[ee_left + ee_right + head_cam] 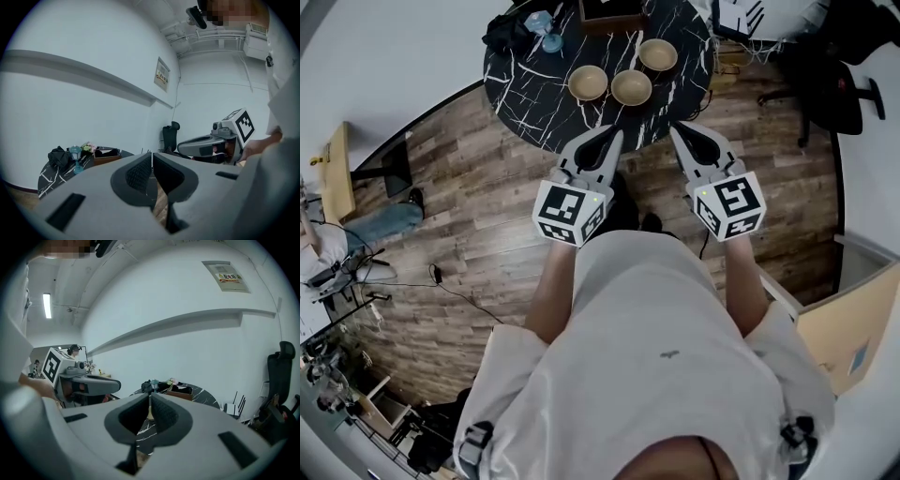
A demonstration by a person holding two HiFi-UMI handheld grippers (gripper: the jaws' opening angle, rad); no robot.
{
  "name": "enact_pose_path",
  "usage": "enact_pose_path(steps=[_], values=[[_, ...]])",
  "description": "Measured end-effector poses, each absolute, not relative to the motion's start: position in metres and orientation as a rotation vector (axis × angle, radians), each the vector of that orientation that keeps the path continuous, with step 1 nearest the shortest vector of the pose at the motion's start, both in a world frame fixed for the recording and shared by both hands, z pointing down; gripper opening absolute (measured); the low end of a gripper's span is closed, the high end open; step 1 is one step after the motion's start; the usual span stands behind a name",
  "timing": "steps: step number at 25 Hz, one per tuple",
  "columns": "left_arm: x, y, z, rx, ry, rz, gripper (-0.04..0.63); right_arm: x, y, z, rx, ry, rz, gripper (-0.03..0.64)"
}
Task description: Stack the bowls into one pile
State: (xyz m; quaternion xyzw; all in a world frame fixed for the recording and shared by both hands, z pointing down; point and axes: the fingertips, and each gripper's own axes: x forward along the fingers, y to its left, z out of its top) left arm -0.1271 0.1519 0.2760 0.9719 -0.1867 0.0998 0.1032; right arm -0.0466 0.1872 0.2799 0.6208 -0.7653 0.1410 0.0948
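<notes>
Three tan bowls stand apart on a round black marble table (534, 84): one on the left (588, 82), one in the middle (631, 87), one farther back on the right (657, 54). Both grippers hover over the wood floor just short of the table's near edge and point at the bowls. My left gripper (614, 136) (152, 157) is shut with nothing in it. My right gripper (678, 128) (150, 397) is also shut and empty, with only a thin slit between its pads. Each gripper view shows the other gripper beside it.
At the table's back are a dark cloth bundle (508, 33), a small blue lamp (549, 37) and a brown wooden box (614, 19). A black office chair (825, 75) stands to the right of the table. A seated person (319, 248) is at the far left.
</notes>
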Motion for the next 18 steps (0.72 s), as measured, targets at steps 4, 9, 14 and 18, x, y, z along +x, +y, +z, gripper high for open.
enact_pose_path(steps=[4,9,14,18], values=[[-0.122,0.122,0.271,2.892,-0.536,0.303,0.008,-0.046,0.157,0.279,1.831,-2.270,0.415,0.020],[-0.125,0.091,0.279,2.885,-0.530,0.316,0.011,-0.050,0.128,0.289,1.829,-2.247,0.440,0.060],[-0.125,0.073,0.293,2.873,-0.487,0.329,0.068,-0.054,0.109,0.306,1.816,-2.210,0.479,0.109],[-0.127,0.063,0.306,2.849,-0.459,0.338,0.086,-0.059,0.101,0.319,1.808,-2.180,0.515,0.121]])
